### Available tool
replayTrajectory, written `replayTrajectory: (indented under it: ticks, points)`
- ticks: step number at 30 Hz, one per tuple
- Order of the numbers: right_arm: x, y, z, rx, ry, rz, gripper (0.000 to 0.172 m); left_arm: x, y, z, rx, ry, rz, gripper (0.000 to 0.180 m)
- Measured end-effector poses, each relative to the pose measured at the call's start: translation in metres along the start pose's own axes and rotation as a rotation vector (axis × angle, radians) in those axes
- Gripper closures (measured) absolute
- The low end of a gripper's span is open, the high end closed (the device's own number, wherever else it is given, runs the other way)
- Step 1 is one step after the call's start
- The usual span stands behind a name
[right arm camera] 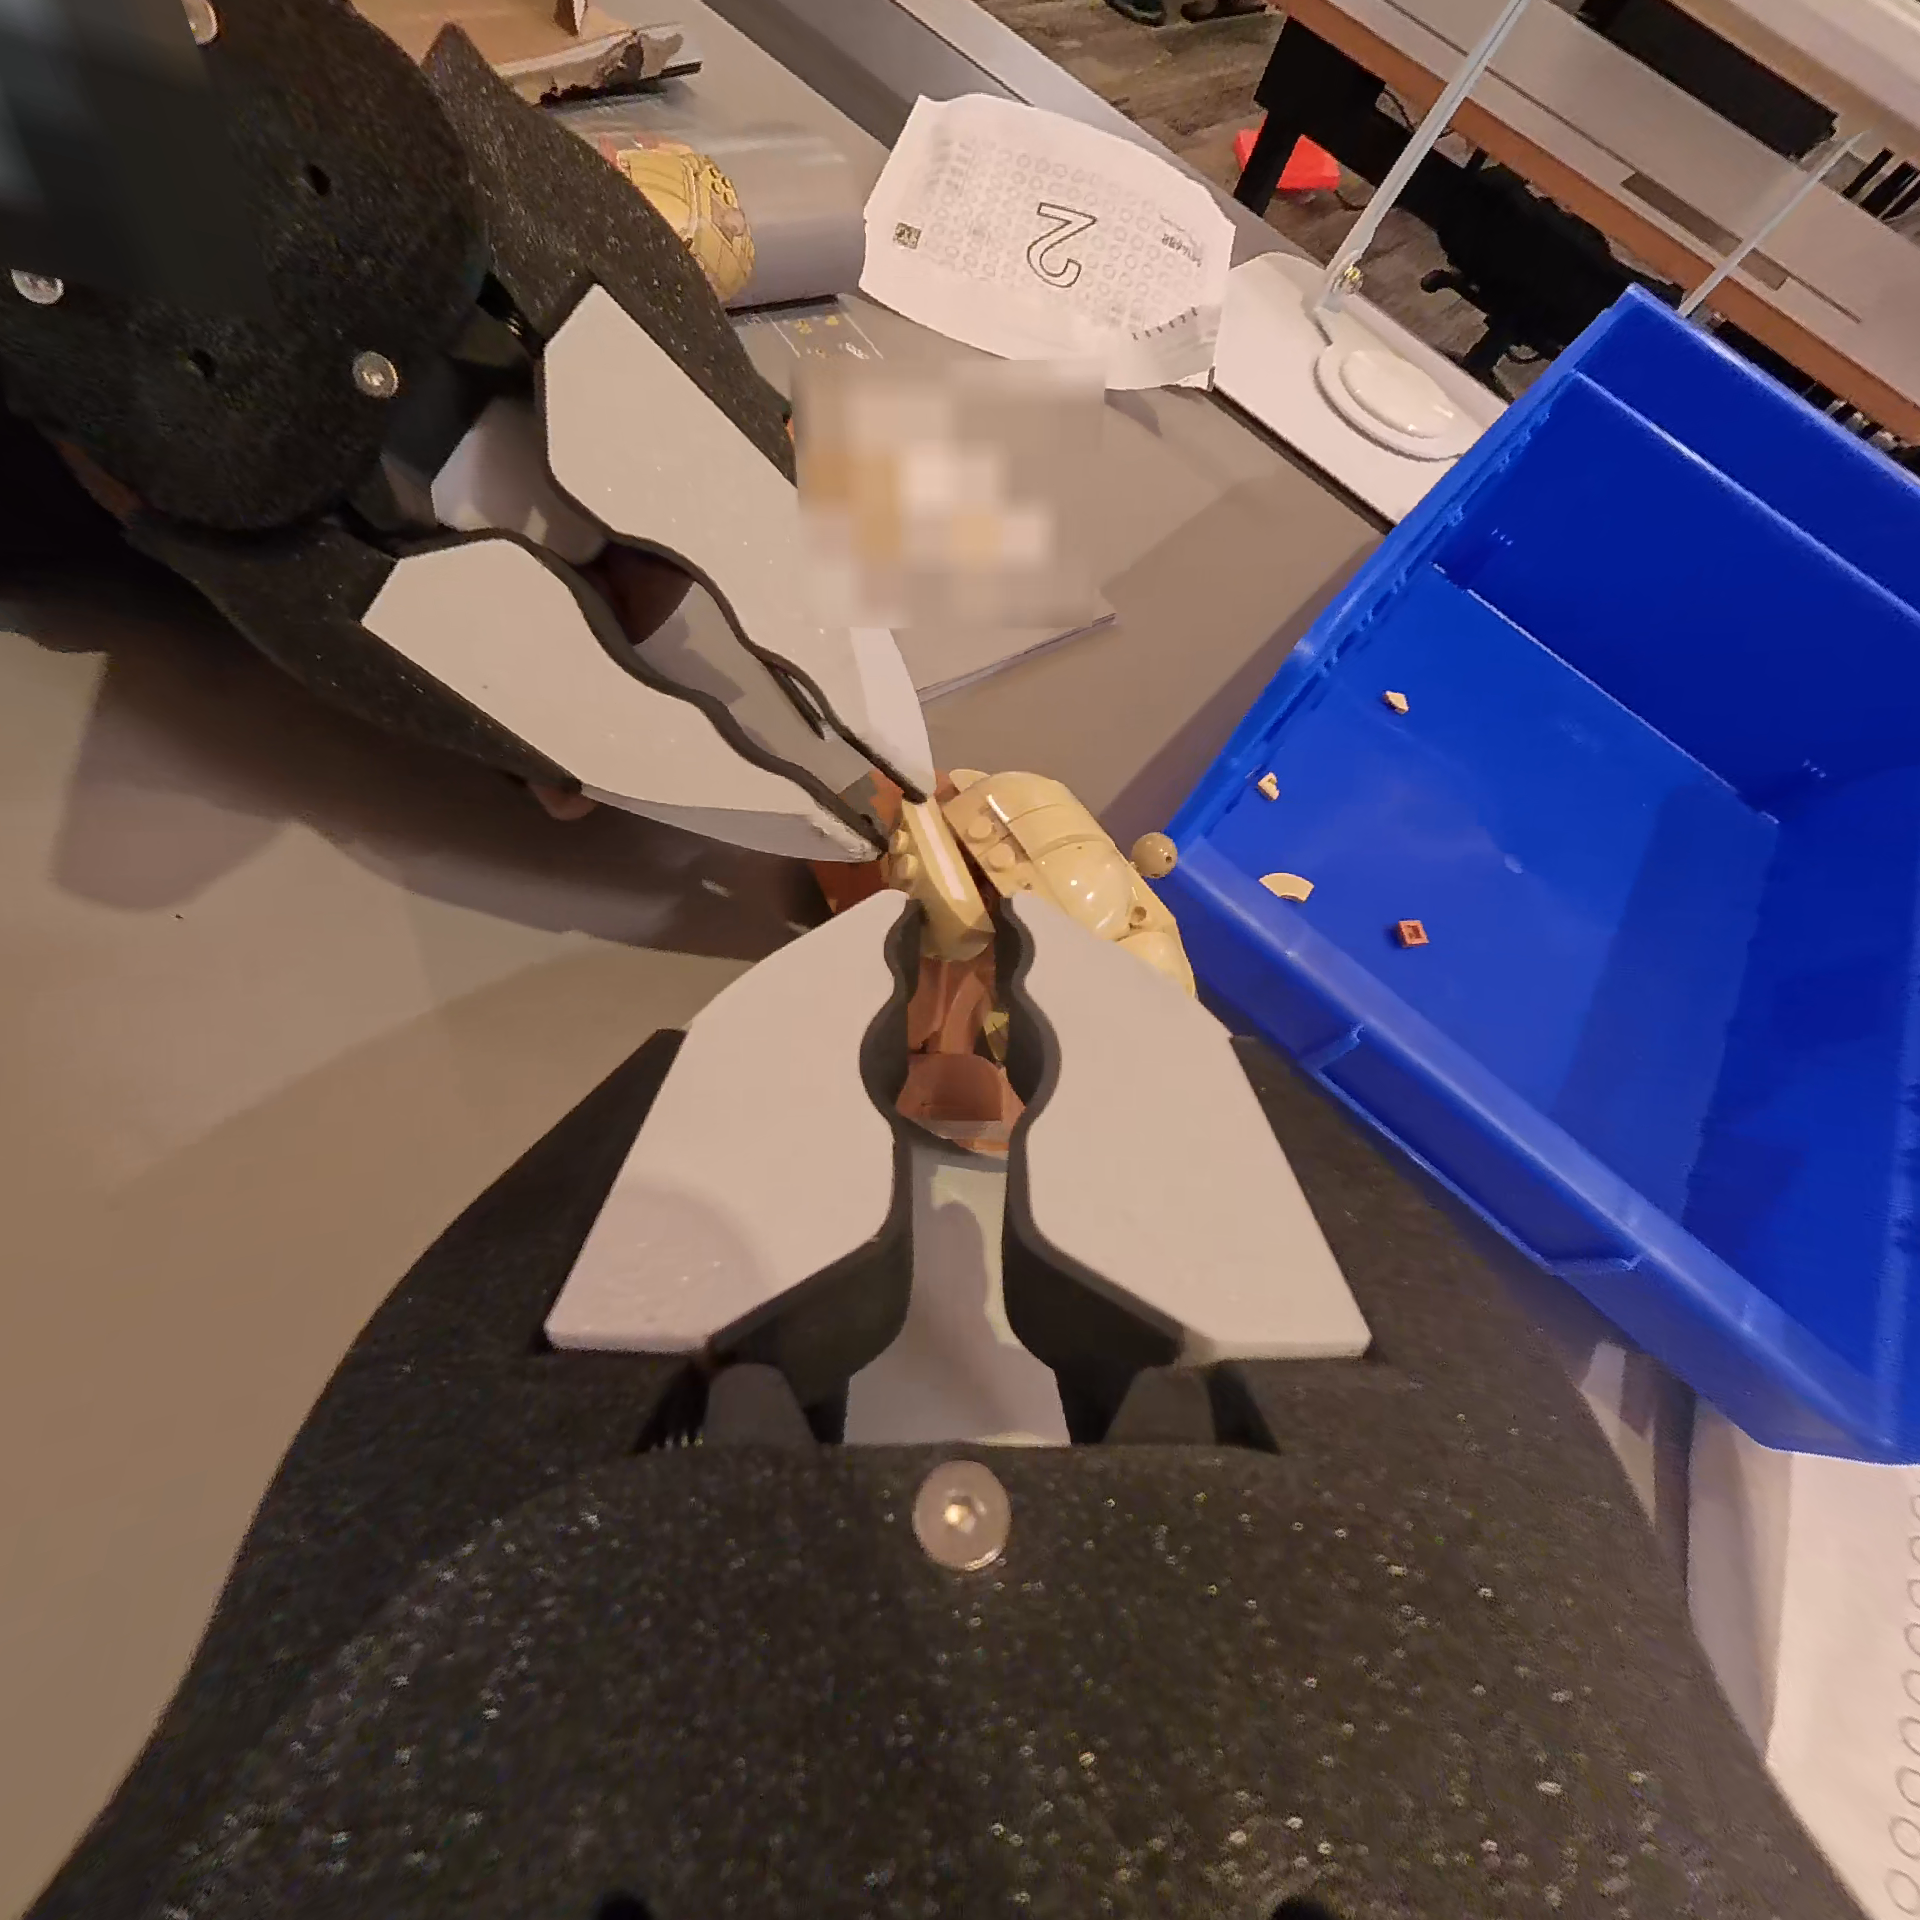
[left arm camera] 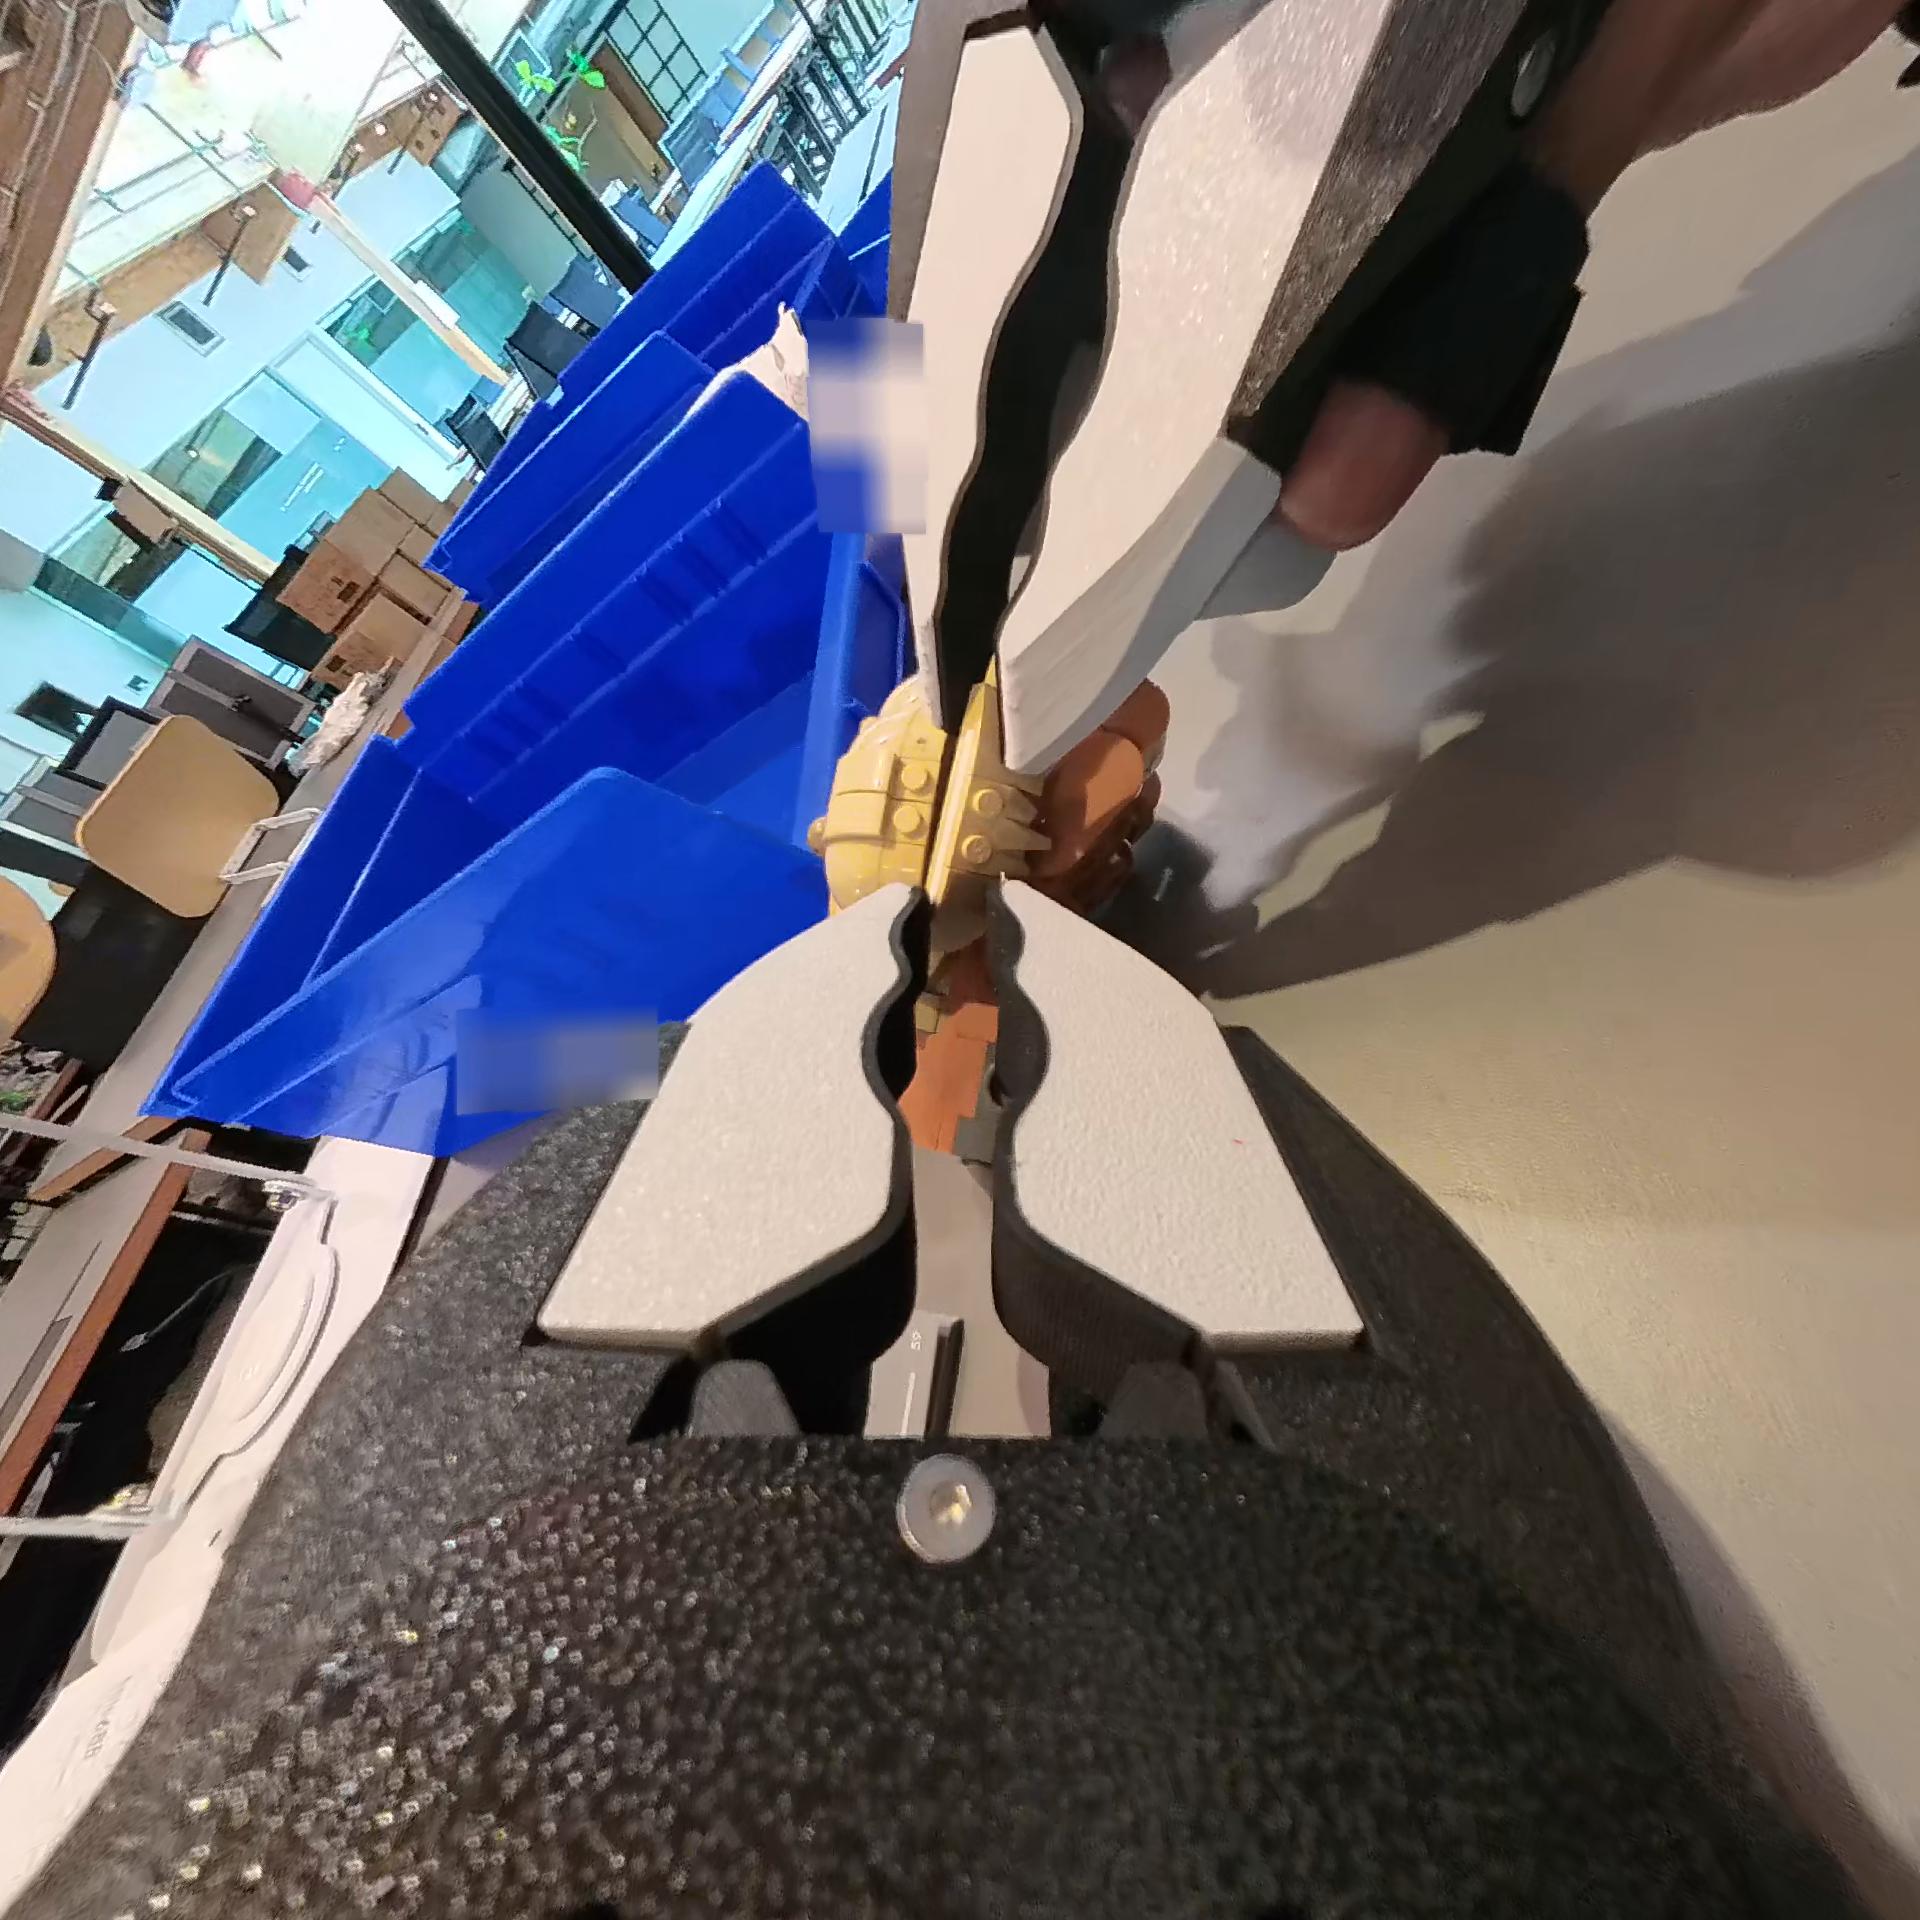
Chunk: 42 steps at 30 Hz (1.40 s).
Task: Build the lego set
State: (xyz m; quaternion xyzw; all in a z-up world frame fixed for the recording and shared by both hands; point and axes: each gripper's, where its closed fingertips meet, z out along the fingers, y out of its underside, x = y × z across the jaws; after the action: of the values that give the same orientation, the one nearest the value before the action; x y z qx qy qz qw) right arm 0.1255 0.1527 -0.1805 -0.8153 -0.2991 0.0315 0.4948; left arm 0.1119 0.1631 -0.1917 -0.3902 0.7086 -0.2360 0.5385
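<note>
A small brick model, tan (left arm camera: 902,802) with brown parts (left arm camera: 1101,769), hangs above the table between both grippers. My left gripper (left arm camera: 956,920) is shut on its lower end, with the pads pressing on tan and brown pieces. It also shows in the right wrist view (right arm camera: 896,826), coming in from the upper left and pinching the edge of a thin tan plate. My right gripper (right arm camera: 956,920) is shut on the same model (right arm camera: 1060,852) from the other side. In the left wrist view it (left arm camera: 971,707) comes down from the top.
A blue bin (right arm camera: 1299,1029) with several small loose pieces stands just right of the model; a row of blue bins (left arm camera: 623,623) shows in the left wrist view. A booklet (right arm camera: 987,613), a printed sheet (right arm camera: 1049,229) and another tan model part (right arm camera: 696,208) lie farther back on the grey table (right arm camera: 312,1039). Only a small space, under 4 cm, lies between the two pairs of fingers.
</note>
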Motion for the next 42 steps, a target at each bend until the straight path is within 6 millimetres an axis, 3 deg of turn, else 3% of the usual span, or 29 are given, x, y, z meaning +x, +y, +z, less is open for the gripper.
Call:
replayTrajectory:
  ticks: [11, 18, 22, 31, 42]
  points:
    - [0.011, 0.002, -0.003, 0.013, 0.059, -0.018, 0.151, 0.001, -0.003, 0.004, -0.001, -0.005, -0.004, 0.171]
    - [0.006, 0.005, -0.009, 0.043, 0.057, -0.406, 0.15, 0.003, -0.005, 0.007, -0.008, 0.006, -0.008, 0.174]
    - [0.01, 0.01, -0.01, 0.037, 0.027, -0.403, 0.151, 0.002, -0.006, 0.008, -0.011, 0.005, -0.01, 0.174]
    - [0.003, -0.003, -0.01, 0.094, -0.135, -0.102, 0.156, 0.003, -0.007, 0.009, -0.022, 0.01, -0.006, 0.174]
    - [0.005, 0.003, -0.005, 0.1, -0.275, 0.367, 0.163, 0.004, -0.012, 0.006, -0.004, -0.042, 0.075, 0.168]
